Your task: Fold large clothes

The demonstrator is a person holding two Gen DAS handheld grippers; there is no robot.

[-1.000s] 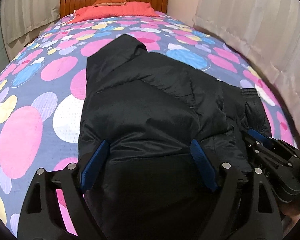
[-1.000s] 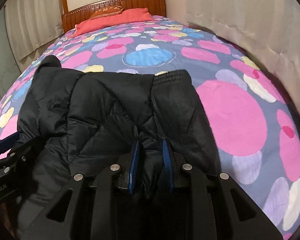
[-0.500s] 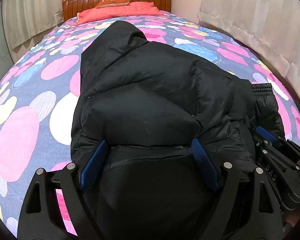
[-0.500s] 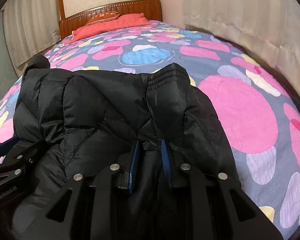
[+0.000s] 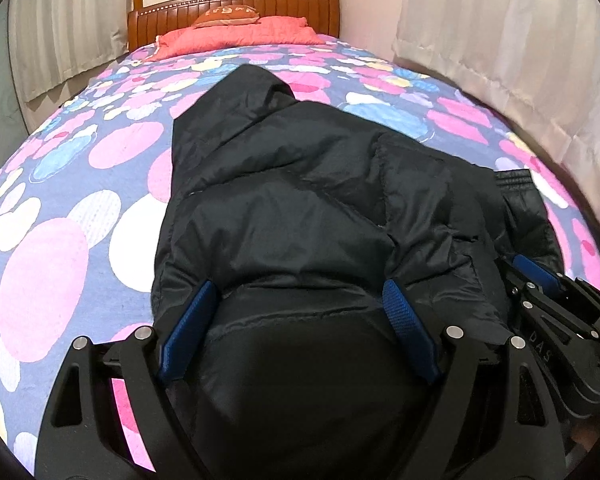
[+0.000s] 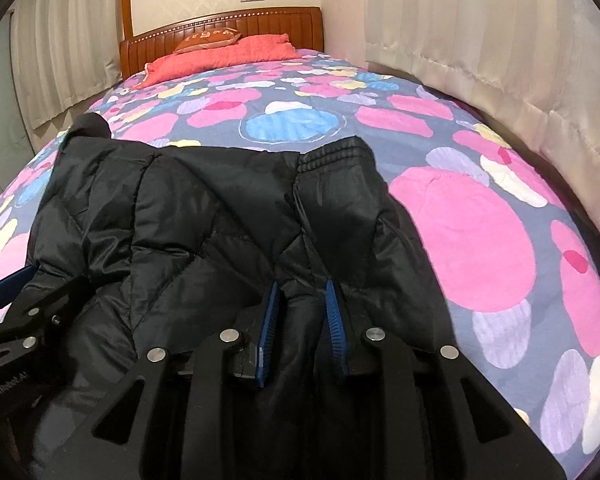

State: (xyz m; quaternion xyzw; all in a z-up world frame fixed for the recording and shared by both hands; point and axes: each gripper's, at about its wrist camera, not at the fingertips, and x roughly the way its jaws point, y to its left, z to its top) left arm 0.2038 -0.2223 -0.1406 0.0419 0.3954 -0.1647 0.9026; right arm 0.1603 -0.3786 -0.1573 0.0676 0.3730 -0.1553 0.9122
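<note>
black padded jacket (image 5: 300, 208) lies on the bed (image 5: 60, 208), bunched at the near edge, hood end pointing away toward the headboard (image 5: 236, 8); long axis runs from the tools toward the pillow (image 5: 236, 34). left tool (image 5: 304, 312) spread wide, its blue pads on either side of a thick roll of jacket hem; pads touch the fabric flanks, so it reads as a wide grasp on the bulk, though how firm i cannot tell. right tool (image 6: 302, 312) has a narrow fold of the jacket between its pads, just below the ribbed cuff (image 6: 332, 156); jaws are opening, fabric still between them and in contact. the two tools sit side by side at the near hem, left one by the hood side, right one by the sleeve side. judgement: the coming move folds along the long axis, away from the tools toward the hood; the right tool is nearer the sleeve, the left nearer the body.
</note>
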